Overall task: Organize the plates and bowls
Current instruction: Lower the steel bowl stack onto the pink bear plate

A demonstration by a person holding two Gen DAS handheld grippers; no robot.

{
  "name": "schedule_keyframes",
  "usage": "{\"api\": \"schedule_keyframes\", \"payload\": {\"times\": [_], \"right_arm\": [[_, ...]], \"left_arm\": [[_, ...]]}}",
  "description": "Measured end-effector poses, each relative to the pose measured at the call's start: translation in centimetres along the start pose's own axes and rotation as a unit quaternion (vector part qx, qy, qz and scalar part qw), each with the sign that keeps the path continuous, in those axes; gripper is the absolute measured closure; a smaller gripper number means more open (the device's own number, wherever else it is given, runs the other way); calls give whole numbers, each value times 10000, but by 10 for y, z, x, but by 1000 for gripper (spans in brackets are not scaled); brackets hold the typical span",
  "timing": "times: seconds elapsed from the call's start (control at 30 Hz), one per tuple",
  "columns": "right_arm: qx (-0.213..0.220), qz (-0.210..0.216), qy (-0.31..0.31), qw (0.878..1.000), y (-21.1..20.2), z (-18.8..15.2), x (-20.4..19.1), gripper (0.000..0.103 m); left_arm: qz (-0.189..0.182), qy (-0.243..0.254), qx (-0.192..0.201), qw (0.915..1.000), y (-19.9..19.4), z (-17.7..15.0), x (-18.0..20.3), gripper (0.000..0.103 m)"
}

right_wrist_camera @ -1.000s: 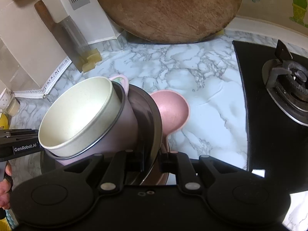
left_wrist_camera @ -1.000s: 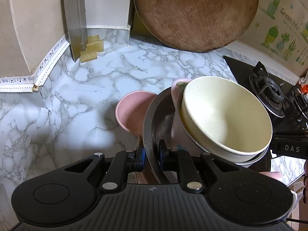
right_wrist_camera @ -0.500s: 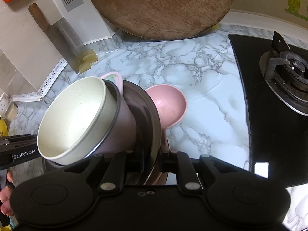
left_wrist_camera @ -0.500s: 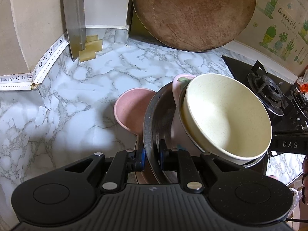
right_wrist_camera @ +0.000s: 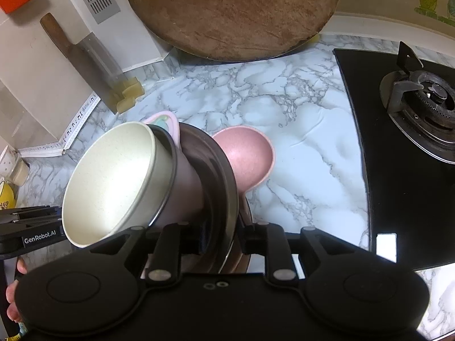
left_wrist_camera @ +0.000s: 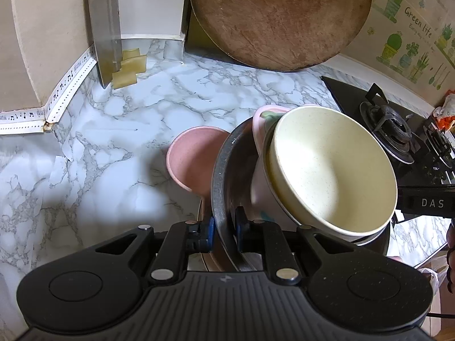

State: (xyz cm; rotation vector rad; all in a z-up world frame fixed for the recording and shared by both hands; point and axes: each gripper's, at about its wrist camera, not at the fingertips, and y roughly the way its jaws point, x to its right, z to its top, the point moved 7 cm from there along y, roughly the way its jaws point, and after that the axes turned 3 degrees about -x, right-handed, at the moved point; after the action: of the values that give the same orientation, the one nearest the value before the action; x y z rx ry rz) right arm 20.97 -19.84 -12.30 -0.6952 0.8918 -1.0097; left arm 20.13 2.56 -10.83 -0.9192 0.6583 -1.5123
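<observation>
Marble counter (left_wrist_camera: 119,130) slightly nearer than before, both tongs (left_wrist_camera: 223,228) (right_wrist_camera: 219,234) still clamped on the metal plate (left_wrist_camera: 220,170).

Two hand-held grippers: the left (left_wrist_camera: 224,231) and the right (right_wrist_camera: 220,237). One metal plate (left_wrist_camera: 220,176) stands on edge. Bowls number three: one cream bowl (left_wrist_camera: 332,167), one pale pink bowl (left_wrist_camera: 263,190) under it, one pink bowl (left_wrist_camera: 193,159) on the table (left_wrist_camera: 128,130). One round board (left_wrist_camera: 280,17), one cleaver (right_wrist_camera: 85,59), two burners seen (left_wrist_camera: 386,130).

Evenly bright, soft shadows, glare on hob (right_wrist_camera: 384,238), fisheye-bent edges.
</observation>
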Motion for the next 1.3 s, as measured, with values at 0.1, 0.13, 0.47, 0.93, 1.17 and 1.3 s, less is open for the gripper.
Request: {"api": "schedule_keyframes", "payload": {"times": [0.1,0.13,0.47,0.93,1.17,1.3], "right_arm": [[98,-181,-65,9998,-5,0,-1,61],[139,-217,-69,9996,-6,0,0,61],[230,-207,13,9995,-22,-2,4,61],[906,83,-533,9944,-78,-6,-37,38],[1444,179,-943,9849,-109,-16,-62,17],[1680,172,-1082,9797,-123,-22,-72,9]], "left_arm": [[0,22,23,10000,-2,0,0,89],[7,45,27,10000,-3,0,0,89],[178,40,308,9994,-25,2,-7,45],[255,126,841,9960,-78,-4,-2,43],[291,282,1127,9928,-103,-13,9,43],[275,367,1248,9911,-115,-21,18,31]]}}
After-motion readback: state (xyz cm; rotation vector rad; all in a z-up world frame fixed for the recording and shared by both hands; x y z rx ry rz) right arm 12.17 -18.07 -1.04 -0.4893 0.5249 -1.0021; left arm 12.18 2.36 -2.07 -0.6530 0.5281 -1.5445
